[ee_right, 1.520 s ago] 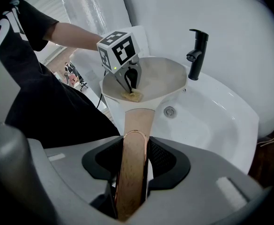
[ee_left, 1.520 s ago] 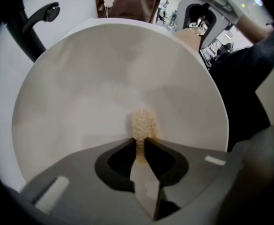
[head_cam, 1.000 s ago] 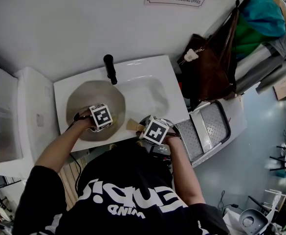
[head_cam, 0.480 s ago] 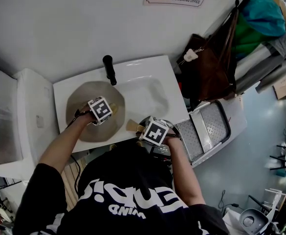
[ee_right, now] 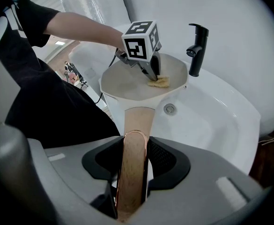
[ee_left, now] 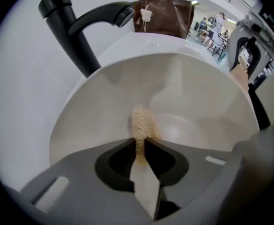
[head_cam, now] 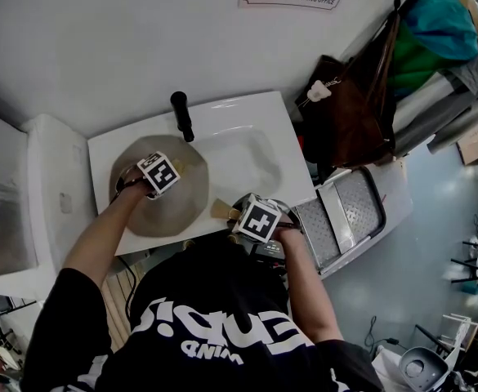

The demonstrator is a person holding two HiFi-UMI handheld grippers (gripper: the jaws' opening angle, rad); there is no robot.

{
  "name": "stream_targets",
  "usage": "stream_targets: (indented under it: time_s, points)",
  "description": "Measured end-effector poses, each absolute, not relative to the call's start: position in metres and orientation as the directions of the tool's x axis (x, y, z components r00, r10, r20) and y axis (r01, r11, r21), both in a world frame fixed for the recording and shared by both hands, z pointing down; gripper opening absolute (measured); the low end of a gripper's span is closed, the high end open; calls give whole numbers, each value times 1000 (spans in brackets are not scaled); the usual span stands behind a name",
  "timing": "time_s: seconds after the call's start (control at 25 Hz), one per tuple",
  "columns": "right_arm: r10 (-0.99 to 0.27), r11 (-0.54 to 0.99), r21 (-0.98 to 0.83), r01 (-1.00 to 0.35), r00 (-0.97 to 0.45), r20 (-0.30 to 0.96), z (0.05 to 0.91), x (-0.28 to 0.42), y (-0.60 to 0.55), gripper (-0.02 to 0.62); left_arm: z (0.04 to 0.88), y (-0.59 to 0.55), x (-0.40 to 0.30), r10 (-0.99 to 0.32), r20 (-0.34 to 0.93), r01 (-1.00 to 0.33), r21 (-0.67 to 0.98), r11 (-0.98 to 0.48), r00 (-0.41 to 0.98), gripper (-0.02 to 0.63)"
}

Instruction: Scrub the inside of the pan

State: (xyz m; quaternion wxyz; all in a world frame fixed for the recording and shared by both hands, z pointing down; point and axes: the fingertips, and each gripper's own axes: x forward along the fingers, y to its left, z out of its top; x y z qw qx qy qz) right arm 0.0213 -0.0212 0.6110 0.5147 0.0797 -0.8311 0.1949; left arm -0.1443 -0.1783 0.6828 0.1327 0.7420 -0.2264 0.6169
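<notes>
Scrubbing is the step in hand, I judge. Head view: the pan (head_cam: 181,207) sits in the white sink (head_cam: 251,158), with the left gripper (head_cam: 171,170) down inside it and the right gripper (head_cam: 237,212) at its near edge. Left gripper view: the jaws pinch a tan sponge (ee_left: 141,123) against the pan's pale floor, which seems otherwise empty, though wetness is hard to judge. Right gripper view: the jaws clamp the wooden handle (ee_right: 136,125), steadying the pan. The next move calls for sweeping the sponge over unscrubbed floor under pressure.

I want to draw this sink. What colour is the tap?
Black. The tap shows best in the right gripper view.
</notes>
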Motion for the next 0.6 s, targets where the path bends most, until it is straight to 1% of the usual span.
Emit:
stream_targets:
  time_s: [0.28, 0.6]
  points:
    - [79, 909, -252, -332, -457, 886, 612, 23, -20, 166, 682, -182, -179, -198, 977, -543, -123, -831, 82, 58]
    - [81, 909, -255, -329, -462, 883, 613, 23, -21, 166, 685, -174, -210, -201, 979, -542, -161, -825, 14, 58]
